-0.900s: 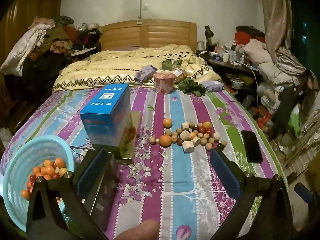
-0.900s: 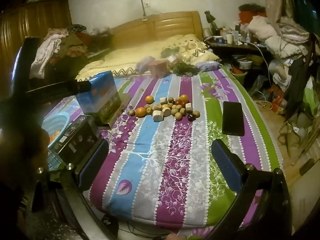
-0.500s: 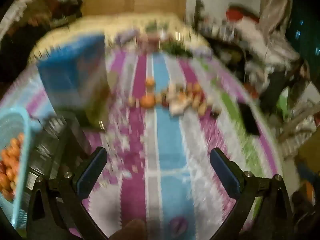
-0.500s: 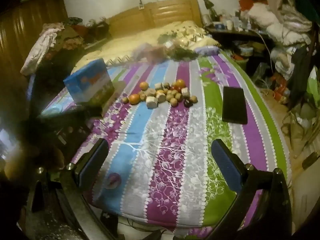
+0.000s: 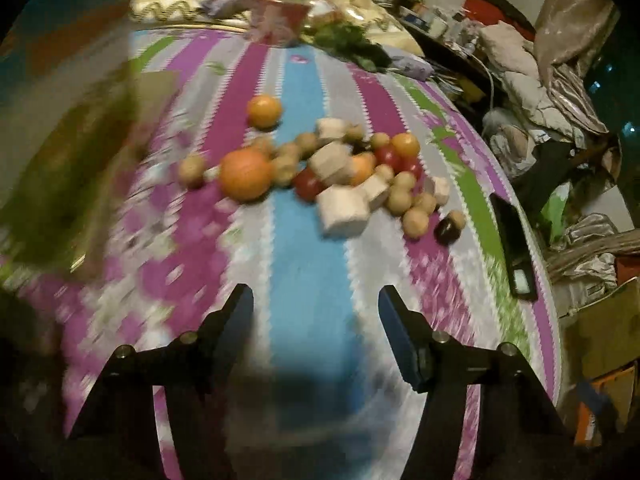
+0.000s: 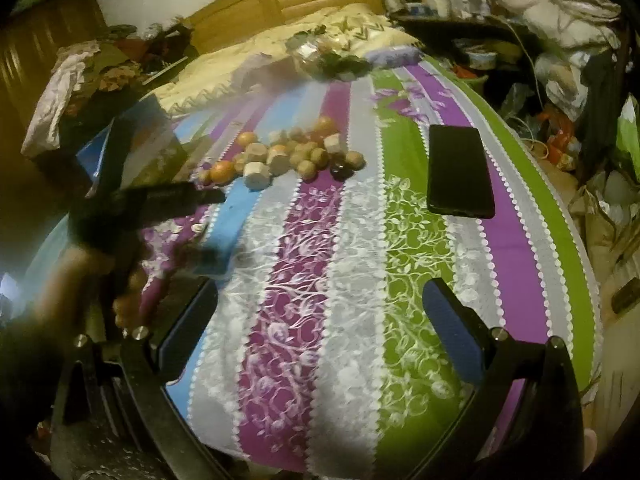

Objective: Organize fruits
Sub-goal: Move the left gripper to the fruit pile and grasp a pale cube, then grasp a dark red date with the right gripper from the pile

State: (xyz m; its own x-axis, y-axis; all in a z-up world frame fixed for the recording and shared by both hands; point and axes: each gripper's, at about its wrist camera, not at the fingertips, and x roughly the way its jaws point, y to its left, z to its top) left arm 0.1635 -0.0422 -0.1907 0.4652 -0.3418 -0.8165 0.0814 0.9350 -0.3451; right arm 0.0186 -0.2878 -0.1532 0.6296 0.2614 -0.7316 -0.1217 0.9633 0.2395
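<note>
Over the striped bedspread (image 5: 304, 240) the left gripper (image 5: 316, 312) and right gripper (image 6: 320, 312) both hung spread and empty, the fruit pile (image 5: 320, 168) lay beyond them mid-bed, a black phone (image 6: 458, 172) to its right

Cloth bedspread (image 6: 360, 280); glossy phone (image 6: 458, 170)

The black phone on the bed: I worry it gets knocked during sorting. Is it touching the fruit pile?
Apart. The right wrist view shows the black phone lying on the purple stripe, with bare bedsheet between it and the fruit pile.
</note>
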